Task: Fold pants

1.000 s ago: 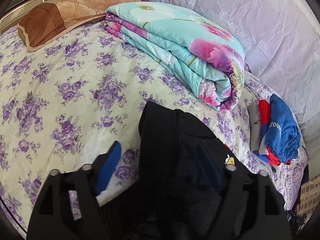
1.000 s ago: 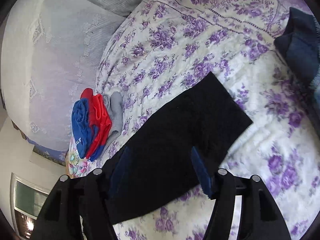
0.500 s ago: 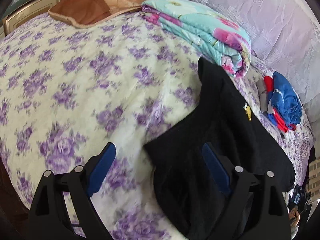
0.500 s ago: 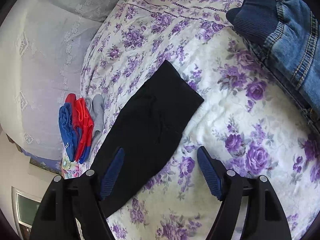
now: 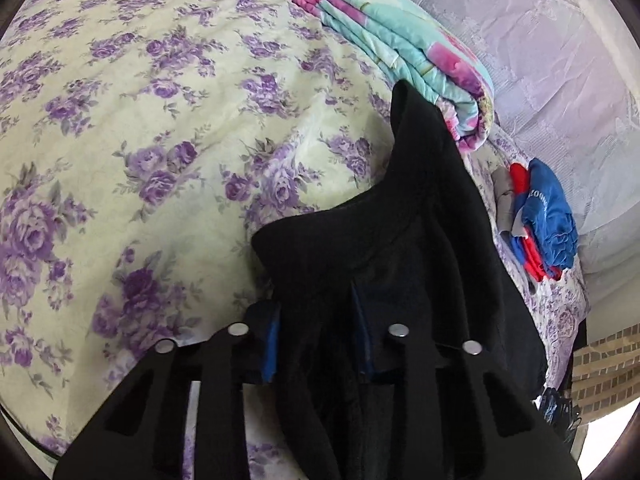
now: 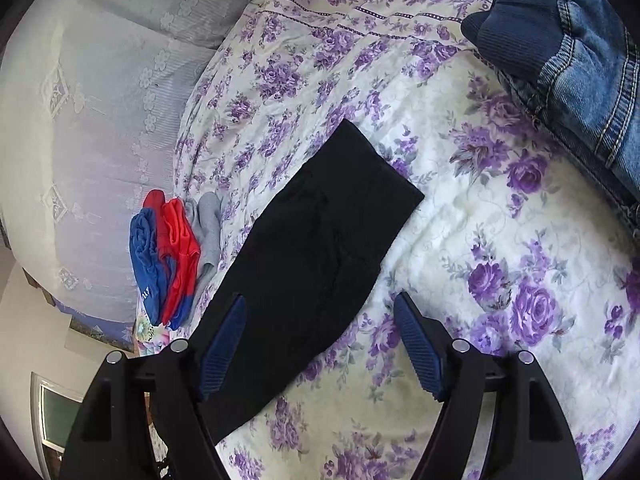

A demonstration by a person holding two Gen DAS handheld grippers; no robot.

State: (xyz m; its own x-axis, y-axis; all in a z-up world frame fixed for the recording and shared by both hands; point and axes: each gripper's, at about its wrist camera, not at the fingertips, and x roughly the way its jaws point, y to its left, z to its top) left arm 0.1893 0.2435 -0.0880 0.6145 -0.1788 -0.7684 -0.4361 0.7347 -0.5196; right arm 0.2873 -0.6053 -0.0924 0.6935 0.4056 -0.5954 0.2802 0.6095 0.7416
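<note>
Your left gripper [image 5: 318, 342] has just been closing and clamps the black pants [image 5: 400, 240] beside the folded quilt [image 5: 400, 52], ready to fold. Your right gripper [image 6: 320, 340] hangs apart over the leg.
</note>
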